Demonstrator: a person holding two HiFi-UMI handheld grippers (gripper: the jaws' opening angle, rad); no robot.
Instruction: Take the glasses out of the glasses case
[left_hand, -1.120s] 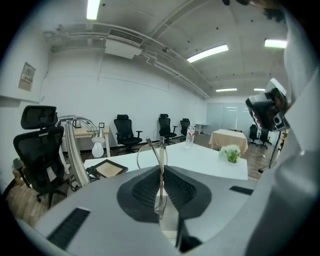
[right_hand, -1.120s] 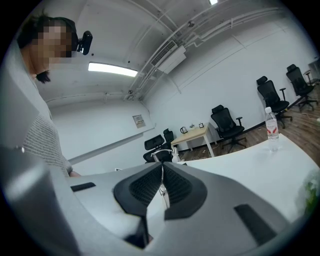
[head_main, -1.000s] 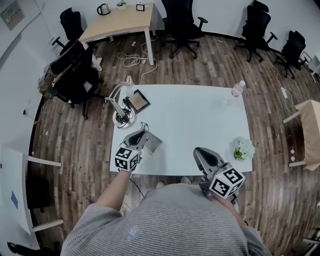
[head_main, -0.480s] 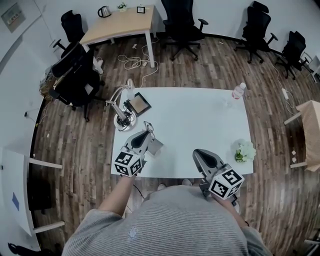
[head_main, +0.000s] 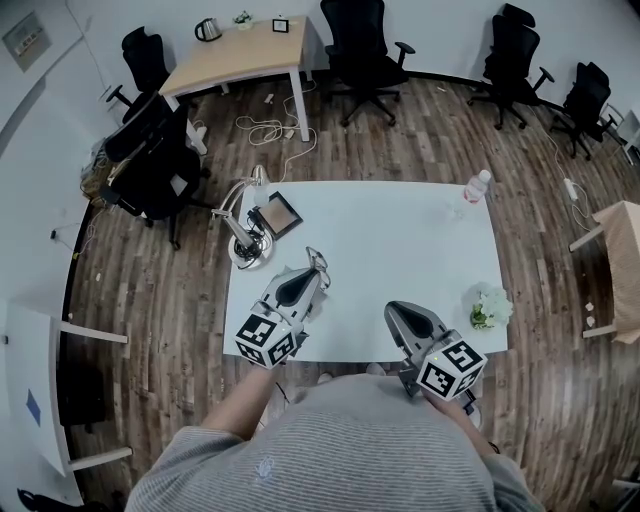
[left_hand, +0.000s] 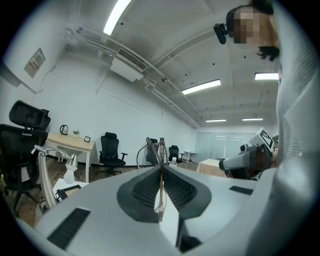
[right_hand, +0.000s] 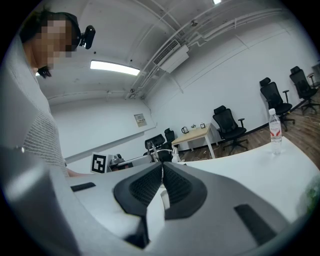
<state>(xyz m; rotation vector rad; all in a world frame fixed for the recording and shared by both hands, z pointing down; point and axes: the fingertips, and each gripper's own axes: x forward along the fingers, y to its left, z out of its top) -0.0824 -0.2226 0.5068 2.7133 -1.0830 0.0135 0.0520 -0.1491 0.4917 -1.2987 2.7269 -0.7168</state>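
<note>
The left gripper (head_main: 311, 270) had its jaws pinched almost together on the thin wire-rimmed glasses (head_main: 318, 258), held clear above the near-left part of the white rectangular table (head_main: 400, 230). The right gripper (head_main: 396, 309) hung over the near edge, jaws together on nothing. I couldn't pick out the case; the left gripper likely covered it. To my eye, a light, steady pinch and a gentle set-down on the bare middle would serve best, away from the silver desk lamp (head_main: 240, 225) at the left edge and the clear plastic bottle (head_main: 476, 186) and white flowers (head_main: 487, 305) on the right.
</note>
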